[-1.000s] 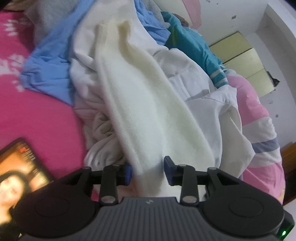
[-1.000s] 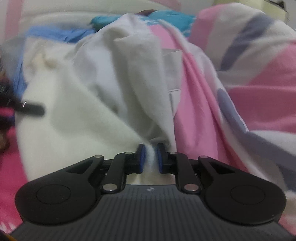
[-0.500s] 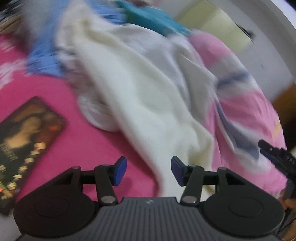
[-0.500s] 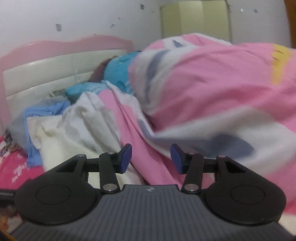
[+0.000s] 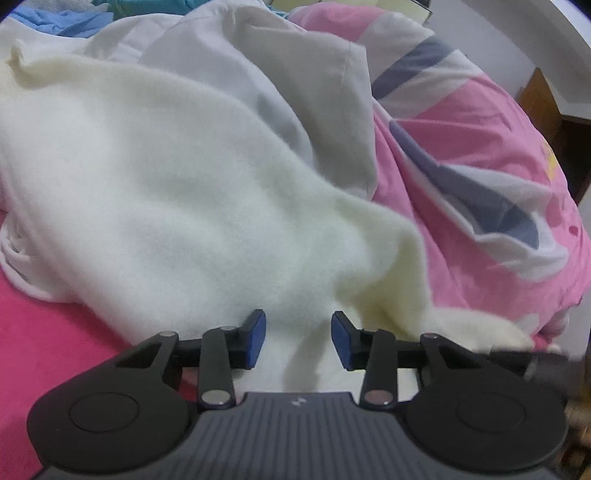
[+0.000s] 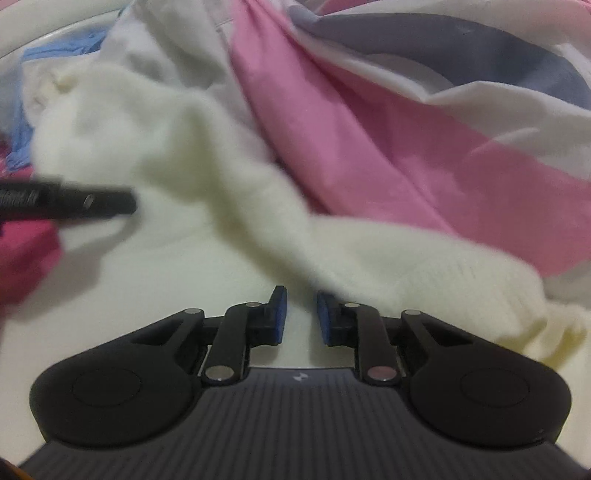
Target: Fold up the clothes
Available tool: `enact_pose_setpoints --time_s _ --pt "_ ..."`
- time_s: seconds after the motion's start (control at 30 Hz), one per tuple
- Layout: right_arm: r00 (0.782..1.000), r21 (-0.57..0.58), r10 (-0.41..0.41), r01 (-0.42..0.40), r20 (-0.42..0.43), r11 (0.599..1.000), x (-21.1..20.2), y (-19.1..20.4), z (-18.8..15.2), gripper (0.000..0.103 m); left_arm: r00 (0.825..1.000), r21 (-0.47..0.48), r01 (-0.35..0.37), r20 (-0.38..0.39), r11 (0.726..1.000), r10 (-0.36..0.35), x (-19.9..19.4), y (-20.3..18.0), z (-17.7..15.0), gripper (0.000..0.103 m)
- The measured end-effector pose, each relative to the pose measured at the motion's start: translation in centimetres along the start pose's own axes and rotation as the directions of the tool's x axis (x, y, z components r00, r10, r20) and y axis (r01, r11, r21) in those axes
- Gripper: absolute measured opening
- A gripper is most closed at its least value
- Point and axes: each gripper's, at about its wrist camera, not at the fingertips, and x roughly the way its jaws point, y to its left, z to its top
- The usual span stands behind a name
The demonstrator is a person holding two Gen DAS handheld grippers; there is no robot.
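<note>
On pink bed sheet [image 5: 48, 332]: cream sweater [image 5: 177, 192]; both claws closing, gapped, pinching nothing; pink quilt [image 5: 480, 147] beside.

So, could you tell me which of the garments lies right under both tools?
The fluffy cream sweater; the smooth white shirt and blue top lie further back.

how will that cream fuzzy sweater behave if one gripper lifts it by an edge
Probably floppy: the cream sweater already drapes in soft folds. Its fuzzy knit likely grips the pads, not slips. Its ribbed cuff may trail and drag.
</note>
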Motion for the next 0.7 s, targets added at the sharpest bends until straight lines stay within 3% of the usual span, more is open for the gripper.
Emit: enact_pose_setpoints --time_s 0.1,0.23,0.47,0.6,0.7 --pt "0.995 -0.003 -0.055 0.055 0.087 0.998 -0.7 -0.8 1.0 0.011 1.000 -0.004 0.019 0.004 1.000 -0.019 -0.2 0.5 -0.2 0.040" --pt "0.970 -0.016 -0.075 0.081 0.232 0.997 -1.6 -1.3 2.7 0.011 0.999 -0.014 0.037 0.003 0.999 -0.037 -0.4 0.9 -0.4 0.040" --pt "0.978 0.059 -0.094 0.084 0.188 0.995 4.6 -3.2 4.7 0.010 0.999 -0.022 0.044 0.004 0.999 -0.044 -0.5 1.0 -0.4 0.040" --pt "0.978 0.124 -0.064 0.040 0.196 0.992 3.2 -3.9 5.0 0.011 0.999 -0.030 0.046 0.004 0.998 -0.046 -0.6 1.2 -0.4 0.040" --pt "0.966 0.110 -0.077 0.051 0.248 0.993 -0.3 -3.4 4.6 0.014 0.999 -0.033 0.046 0.004 0.998 -0.046 -0.6 1.4 -0.5 0.040"
